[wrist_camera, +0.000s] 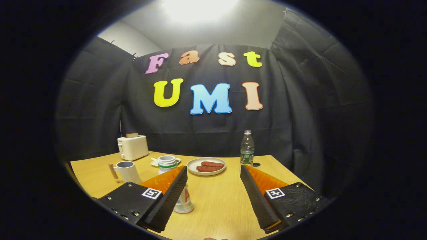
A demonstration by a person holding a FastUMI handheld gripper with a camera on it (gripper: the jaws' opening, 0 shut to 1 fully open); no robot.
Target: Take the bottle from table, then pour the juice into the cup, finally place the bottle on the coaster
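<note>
Broadly, the wooden worktop spreads out beneath the tool, reaching back to the dark cloth wall of the booth. The tool hangs above the near part of the worktop with its two fingers spread wide apart and nothing between them but bare wood.

Next in size, a cream toaster stands at the far corner, at about ten o'clock from the fingers, with a slice of bread poking out of its top. A clear bottle stands upright at the far edge, at about one o'clock, just beyond the tip of the right finger; a small dark round coaster lies on the wood just beside its base. A white plate sits at twelve o'clock, ahead of the gap between the fingers, holding two reddish sausages.

A white cup with a wooden handle stands at nine o'clock, beside the left finger. A small jar with a green band rests on a saucer between the cup and the plate. A white container stands partly hidden behind the left finger.
</note>
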